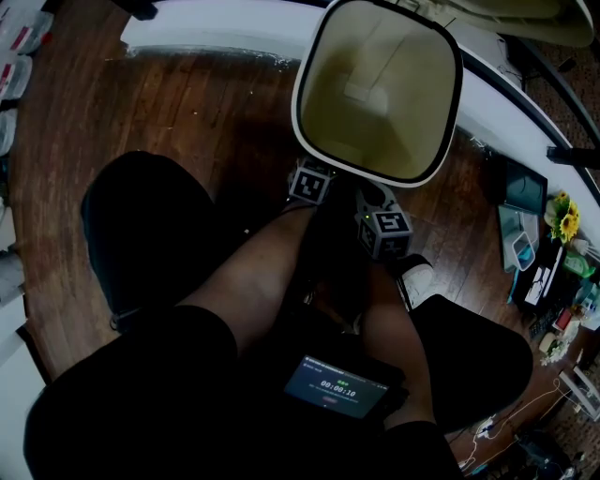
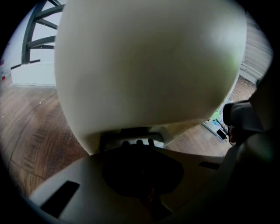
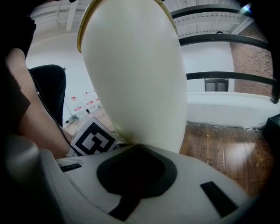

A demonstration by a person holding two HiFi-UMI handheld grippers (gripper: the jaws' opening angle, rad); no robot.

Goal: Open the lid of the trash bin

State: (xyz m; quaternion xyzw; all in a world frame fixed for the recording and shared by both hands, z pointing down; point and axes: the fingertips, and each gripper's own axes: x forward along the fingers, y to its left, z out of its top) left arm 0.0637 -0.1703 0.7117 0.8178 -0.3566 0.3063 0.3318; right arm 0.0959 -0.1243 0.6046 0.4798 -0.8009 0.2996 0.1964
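The white trash bin (image 1: 379, 89) stands on the wooden floor, and in the head view I look straight down into its olive interior, with its mouth uncovered. A cream curved piece (image 1: 525, 17) behind it at the top right looks like the raised lid. My left gripper (image 1: 310, 182) and right gripper (image 1: 382, 228) sit low against the bin's near side, only their marker cubes showing and their jaws hidden under the rim. The bin's white body (image 2: 148, 65) fills the left gripper view. In the right gripper view the bin (image 3: 135, 74) rises close ahead, with the left gripper's marker cube (image 3: 92, 139) beside it.
The person's bare legs (image 1: 253, 281) and black shorts fill the lower head view, with a small timer screen (image 1: 336, 386) on the lap. A black rounded seat (image 1: 141, 225) is at the left. A white ledge (image 1: 216, 26) runs behind the bin, and there is clutter with sunflowers (image 1: 565, 217) at the right.
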